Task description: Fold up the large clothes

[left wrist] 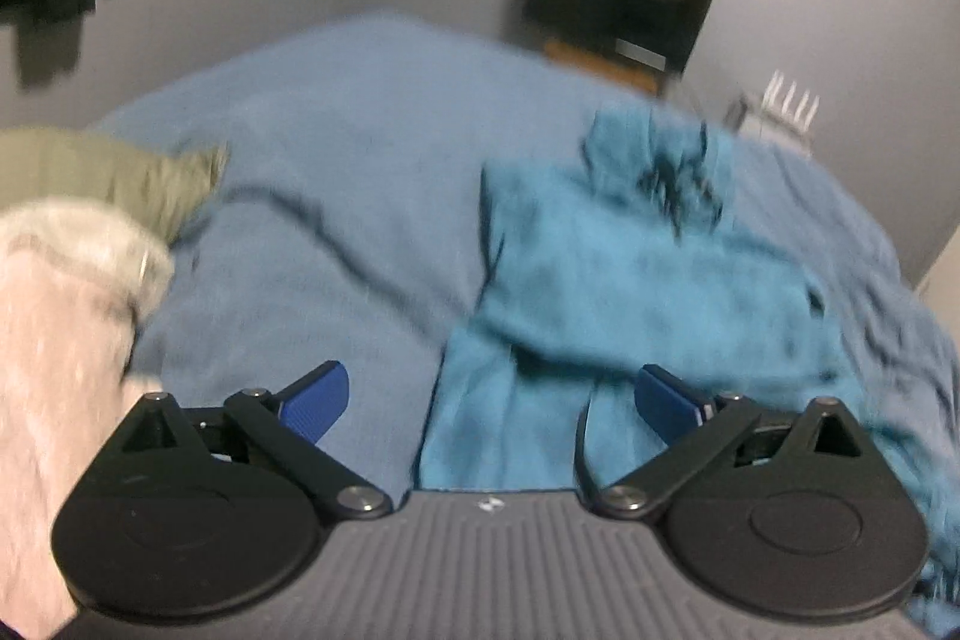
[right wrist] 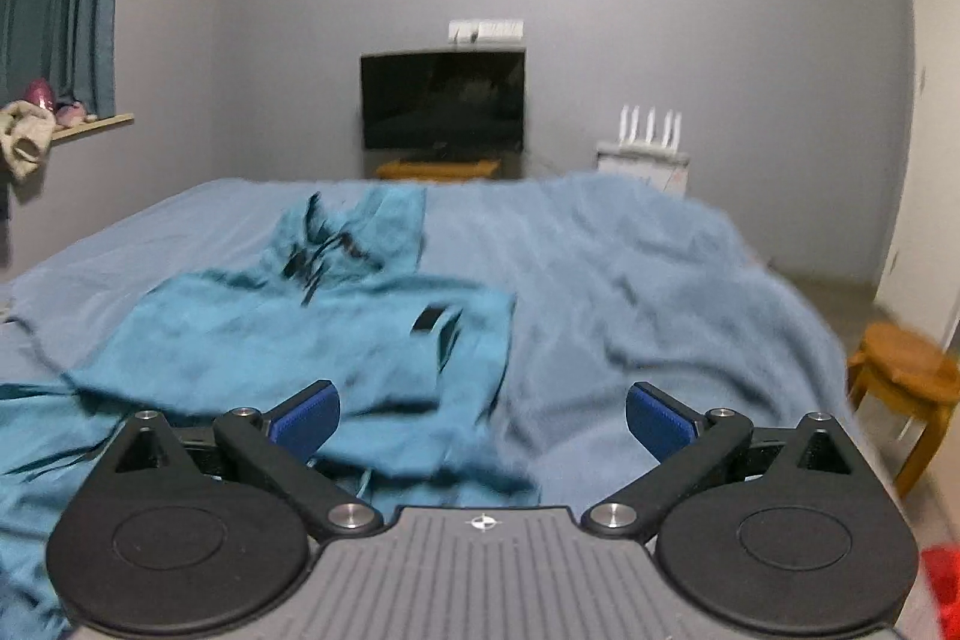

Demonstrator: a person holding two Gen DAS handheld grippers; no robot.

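Garment (left wrist: pixel 630 280): a big teal piece of clothing lies on the bed, partly folded, with one layer over another. It has dark marks near its far end.
Where it lies: in the left wrist view it is on the right half of the bed. In the right wrist view (right wrist: pixel 300 328) it is on the left half. Its near edge runs under both grippers' views.
Bed (left wrist: pixel 360 160): it has a blue cover with soft wrinkles. It fills the middle of both views.
Left gripper (left wrist: pixel 492 400): its jaws are wide apart. Nothing is between the blue pads (left wrist: pixel 318 403). It holds nothing and sits above the near edge of the garment.
Right gripper (right wrist: pixel 483 415): its jaws are wide apart too, with nothing gripped. The left pad (right wrist: pixel 306 418) is over the teal cloth and the right pad is over the blue cover.
Other clothes: a green one (left wrist: pixel 120 178) and a pale pink one (left wrist: pixel 60 340) lie at the left of the bed, touching each other.
TV (right wrist: pixel 444 100): a dark screen stands by the far wall, past the bed.
Router (right wrist: pixel 651 127): a white box with thin sticks is to the right of the TV.
Stool (right wrist: pixel 906 376): a wooden one stands on the floor at the right of the bed.
Curtain (right wrist: pixel 60 10): blue, at the far left, above a shelf with small things.
Sharpness: both views are a bit blurry.
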